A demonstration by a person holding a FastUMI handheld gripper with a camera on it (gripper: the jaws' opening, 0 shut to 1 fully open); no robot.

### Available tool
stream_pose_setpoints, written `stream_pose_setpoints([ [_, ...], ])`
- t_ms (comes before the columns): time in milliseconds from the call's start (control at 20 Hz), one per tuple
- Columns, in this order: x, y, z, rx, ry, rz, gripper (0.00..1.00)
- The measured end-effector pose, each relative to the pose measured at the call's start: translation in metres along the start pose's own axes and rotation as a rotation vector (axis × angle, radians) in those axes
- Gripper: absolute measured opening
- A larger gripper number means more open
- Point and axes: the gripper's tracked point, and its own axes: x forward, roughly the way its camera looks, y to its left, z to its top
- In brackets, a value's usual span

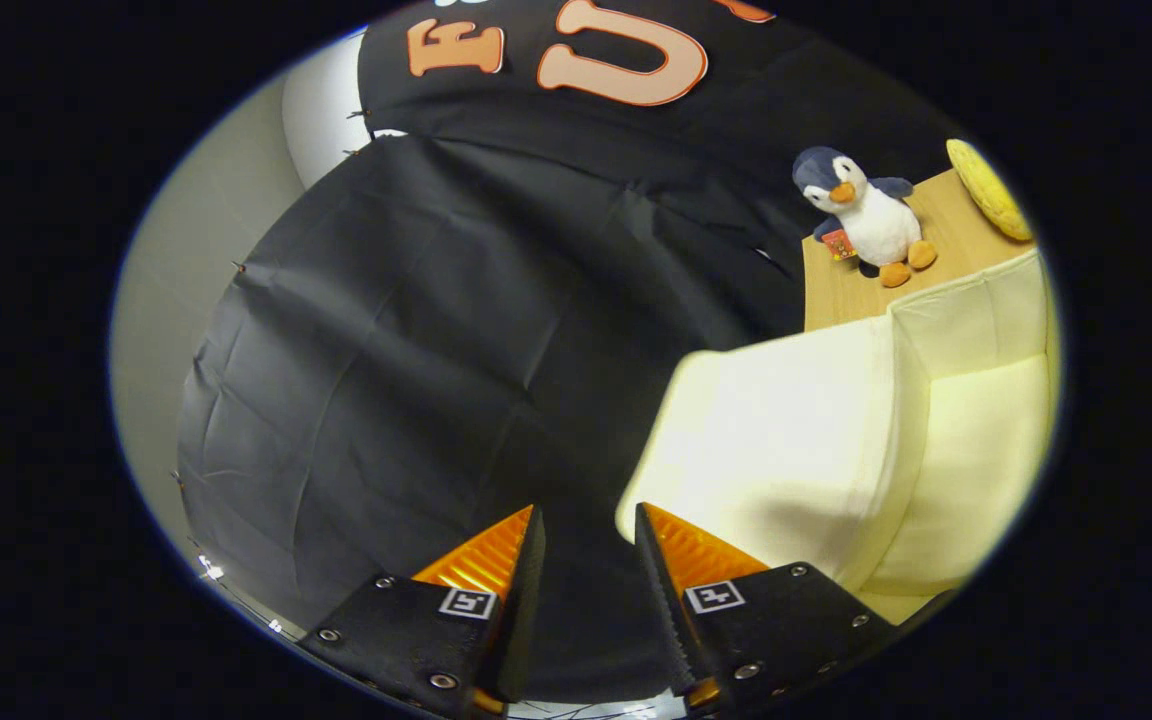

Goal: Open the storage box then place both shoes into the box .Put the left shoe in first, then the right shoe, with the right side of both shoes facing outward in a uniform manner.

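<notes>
We see the gripper [588,525] with its jaws parted and nothing between them, black cloth behind the gap. Just ahead of the right finger stands a pale cream storage box [796,450], perhaps with a panel swung out. Beyond it, on a wooden shelf [946,225], a plush penguin [866,215] stands near the back edge beside a yellow cushion [986,188].

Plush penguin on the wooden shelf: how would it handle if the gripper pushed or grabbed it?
The plush penguin looks soft and stuffed, so probably light and squashy under a pinch. It sits upright on small feet on the wooden shelf, so a push likely tips it. The gripper is open, holding nothing.
</notes>
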Motion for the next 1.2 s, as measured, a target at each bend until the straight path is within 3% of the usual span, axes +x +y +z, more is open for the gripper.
stream_pose_setpoints([
  [250,-0.045,-0.036,-0.002,-0.131,0.002,-0.128,0.82],
  [350,-0.067,-0.052,0.003,-0.184,-0.022,-0.174,0.86],
  [650,-0.136,-0.087,0.026,-0.266,-0.087,-0.274,0.9],
  [900,-0.199,-0.151,0.036,-0.332,-0.105,-0.451,0.93],
  [1200,-0.273,-0.229,0.028,-0.327,-0.094,-0.66,0.96],
])
